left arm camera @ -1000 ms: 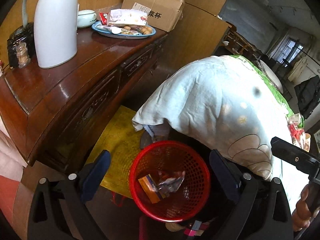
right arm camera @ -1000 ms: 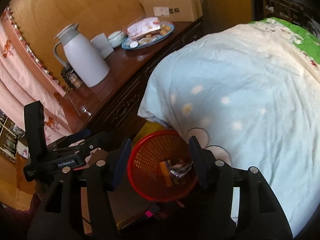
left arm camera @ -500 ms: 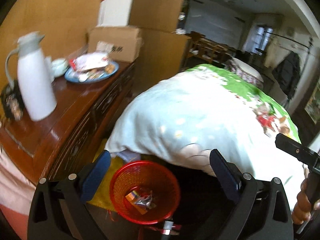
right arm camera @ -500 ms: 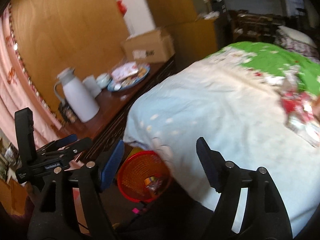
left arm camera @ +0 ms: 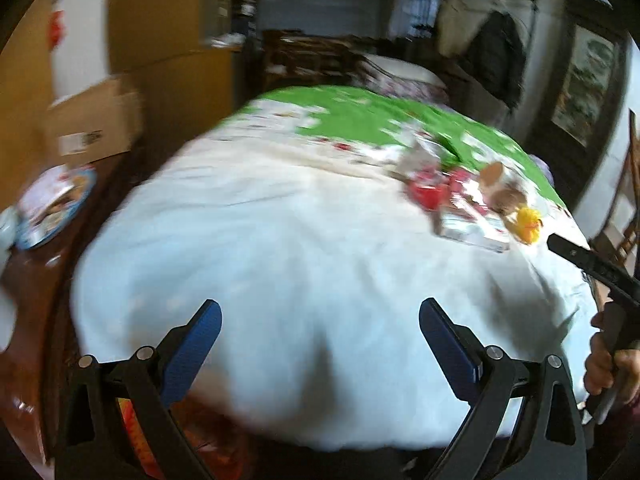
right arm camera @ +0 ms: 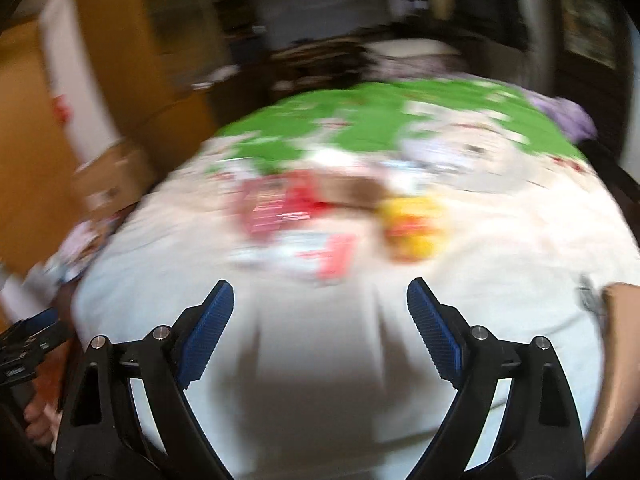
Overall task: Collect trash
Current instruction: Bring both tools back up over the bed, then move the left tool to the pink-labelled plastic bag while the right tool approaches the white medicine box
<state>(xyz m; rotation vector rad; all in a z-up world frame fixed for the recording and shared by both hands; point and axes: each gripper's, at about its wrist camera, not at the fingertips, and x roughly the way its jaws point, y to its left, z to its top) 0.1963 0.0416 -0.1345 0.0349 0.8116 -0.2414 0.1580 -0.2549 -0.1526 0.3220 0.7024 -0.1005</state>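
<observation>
A pile of trash lies on the bed: red and white wrappers (left arm camera: 460, 204), a brown piece (left arm camera: 500, 188) and a yellow piece (left arm camera: 528, 226). In the right wrist view the same pile is blurred, with red wrappers (right arm camera: 280, 204) and the yellow piece (right arm camera: 412, 228). My left gripper (left arm camera: 320, 328) is open and empty over the near end of the bed, far from the pile. My right gripper (right arm camera: 320, 308) is open and empty, closer to the pile. A sliver of the red basket (left arm camera: 132, 432) shows at the lower left.
The bed (left arm camera: 280, 240) has a pale blue cover with a green part (left arm camera: 360, 120) farther off. A wooden dresser on the left holds a blue plate of snacks (left arm camera: 52, 208) and a cardboard box (left arm camera: 96, 124). My right gripper's handle (left arm camera: 592, 264) shows at the right edge.
Both grippers have swung up and away from the red basket toward the bed. The basket has dropped almost out of view and the trash pile on the bed has come into view.
</observation>
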